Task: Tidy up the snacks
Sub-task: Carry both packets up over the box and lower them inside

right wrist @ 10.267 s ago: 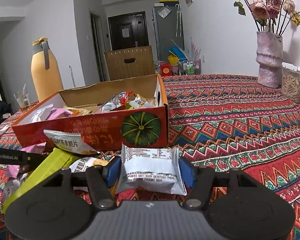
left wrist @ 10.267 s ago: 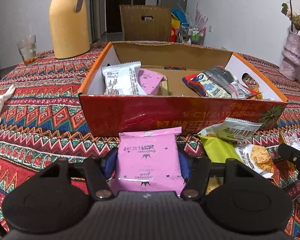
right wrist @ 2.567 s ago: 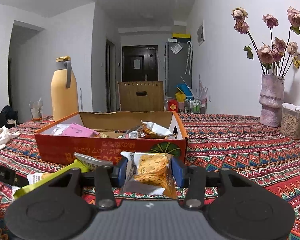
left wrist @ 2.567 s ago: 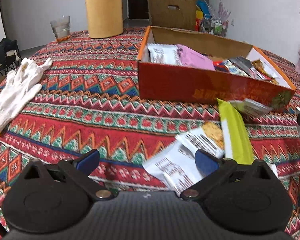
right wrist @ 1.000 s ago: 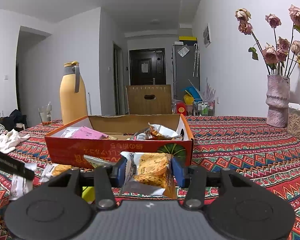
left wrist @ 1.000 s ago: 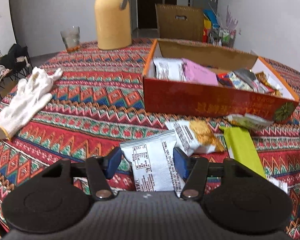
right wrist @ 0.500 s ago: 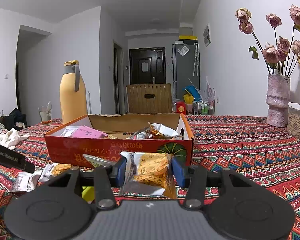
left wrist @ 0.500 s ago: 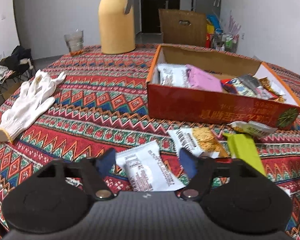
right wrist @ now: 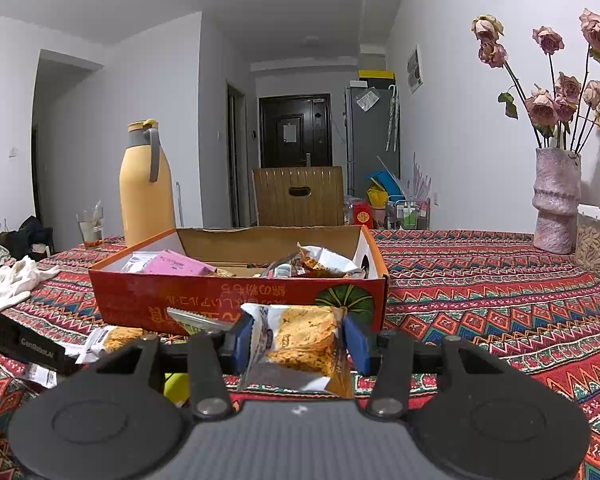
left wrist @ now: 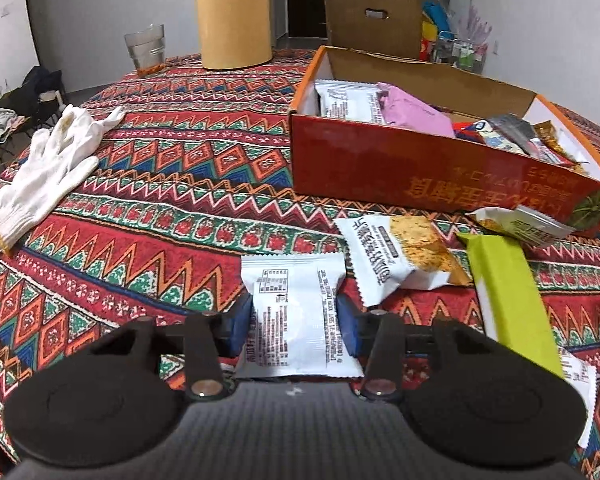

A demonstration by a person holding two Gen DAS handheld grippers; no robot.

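Roughly midway, by the look of it. Orange box (left wrist: 440, 172) on patterned tablecloth (left wrist: 160, 208) already partly filled: white packets (left wrist: 346, 100) and pink packet (left wrist: 412, 114) at its left end, mixed wrappers (left wrist: 512, 136) at its right.

Still outside, on the cloth in front of the box: cracker packet (left wrist: 396, 258), long green bar (left wrist: 508, 284), small green-and-white packet (left wrist: 520, 222) touching the box front, one more white packet edge (left wrist: 580, 380) at lower right.

Left gripper (left wrist: 294, 326): jaws just closed, blue pads pressed on both sides of a white printed packet (left wrist: 294, 312), low over the cloth, just beside the cracker packet. Lifted or still resting on cloth: could not tell.

Right gripper (right wrist: 298, 340): pinched on an orange cracker packet (right wrist: 300, 340), held clear of the table, in front of the box (right wrist: 236, 300), not yet over it.

Left to do, as judged: both held packets into the box, then the four loose ones. White glove (left wrist: 48, 164), yellow jug (left wrist: 232, 12), glass (left wrist: 145, 50) well apart, apparently no part of the job.
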